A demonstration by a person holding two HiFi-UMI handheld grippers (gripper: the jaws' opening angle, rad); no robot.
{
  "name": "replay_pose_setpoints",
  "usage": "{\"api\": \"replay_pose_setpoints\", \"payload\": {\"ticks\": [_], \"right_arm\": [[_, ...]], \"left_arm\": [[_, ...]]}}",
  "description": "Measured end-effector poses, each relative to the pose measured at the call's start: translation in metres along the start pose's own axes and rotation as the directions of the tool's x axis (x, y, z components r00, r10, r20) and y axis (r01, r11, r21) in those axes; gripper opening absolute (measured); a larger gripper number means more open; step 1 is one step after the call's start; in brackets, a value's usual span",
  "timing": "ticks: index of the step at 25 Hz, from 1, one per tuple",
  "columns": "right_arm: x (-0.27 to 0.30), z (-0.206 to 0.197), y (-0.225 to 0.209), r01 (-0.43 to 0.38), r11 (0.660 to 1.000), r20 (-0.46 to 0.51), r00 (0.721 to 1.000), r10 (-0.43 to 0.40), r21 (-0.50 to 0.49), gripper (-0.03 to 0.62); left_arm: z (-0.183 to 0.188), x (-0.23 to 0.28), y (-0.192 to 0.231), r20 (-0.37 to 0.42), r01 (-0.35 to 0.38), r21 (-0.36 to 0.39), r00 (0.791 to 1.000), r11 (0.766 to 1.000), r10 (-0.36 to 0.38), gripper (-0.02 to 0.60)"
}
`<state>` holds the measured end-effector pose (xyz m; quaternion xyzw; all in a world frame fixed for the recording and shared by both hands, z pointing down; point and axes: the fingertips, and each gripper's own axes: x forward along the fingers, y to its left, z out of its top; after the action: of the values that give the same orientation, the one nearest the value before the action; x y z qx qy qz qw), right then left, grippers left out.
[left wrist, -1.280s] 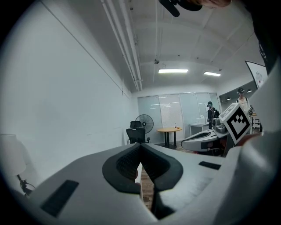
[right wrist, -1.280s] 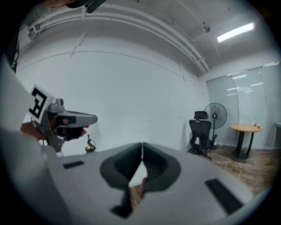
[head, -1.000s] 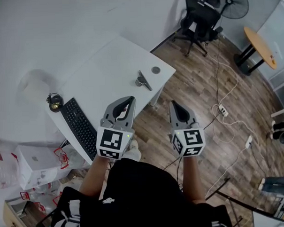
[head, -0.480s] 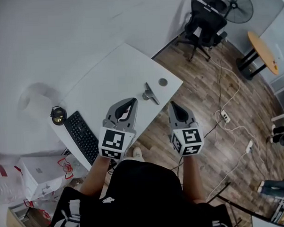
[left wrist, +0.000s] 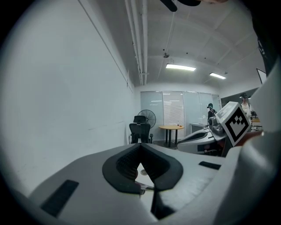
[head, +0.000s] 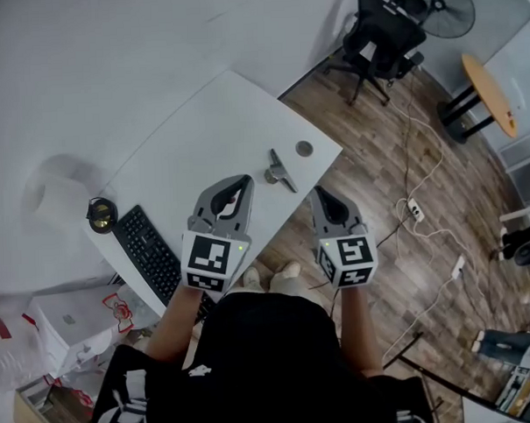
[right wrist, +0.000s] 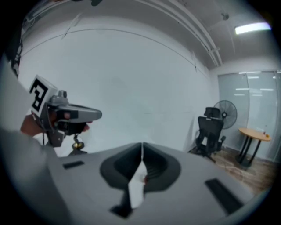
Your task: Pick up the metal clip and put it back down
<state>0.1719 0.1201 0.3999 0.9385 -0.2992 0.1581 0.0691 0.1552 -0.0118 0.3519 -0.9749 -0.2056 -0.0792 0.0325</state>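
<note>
Brown wood planking covers the floor [head: 399, 270] under and to the right of the right gripper [head: 322, 196]. That gripper hangs just off the near edge of the white table [head: 200, 130]. The table spreads out beneath and ahead of the left gripper [head: 238, 185]. Far ahead of the right gripper, near the wall, stands a black office chair [head: 378, 30], with a standing fan [head: 444, 5] just beyond it. A round orange-topped table [head: 487, 82] stands further right.

A black keyboard [head: 153, 248] lies on the table to the left of the left gripper, back beside its marker cube.

Both grippers point the same way, side by side and apart. Each gripper's own view shows its jaws together at the tips with nothing between them.

The metal clip [head: 279, 170] lies on the table near its right corner. It sits just ahead of the two grippers and between their tips, and neither touches it. A small round disc [head: 304, 148] rests on the table just beyond the clip.
</note>
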Motion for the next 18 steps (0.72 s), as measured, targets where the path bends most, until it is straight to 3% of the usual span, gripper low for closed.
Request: {"api": "replay_pose_setpoints", "payload": {"ticks": [10,18], "right_arm": [[0.045,-0.008,-0.012,-0.077,0.997,-0.037,0.996,0.077,0.003,0.035],[0.091,-0.020,-0.023,-0.232,0.973,-0.102,0.968,0.230,-0.011,0.035]], "left_arm": [[-0.012,0.023,0.019,-0.051,-0.071,-0.008,0.996,0.997,0.071,0.023],[-0.031,0.050,0.036,-0.110,-0.179,-0.039,0.979,0.983,0.174,0.023]]}}
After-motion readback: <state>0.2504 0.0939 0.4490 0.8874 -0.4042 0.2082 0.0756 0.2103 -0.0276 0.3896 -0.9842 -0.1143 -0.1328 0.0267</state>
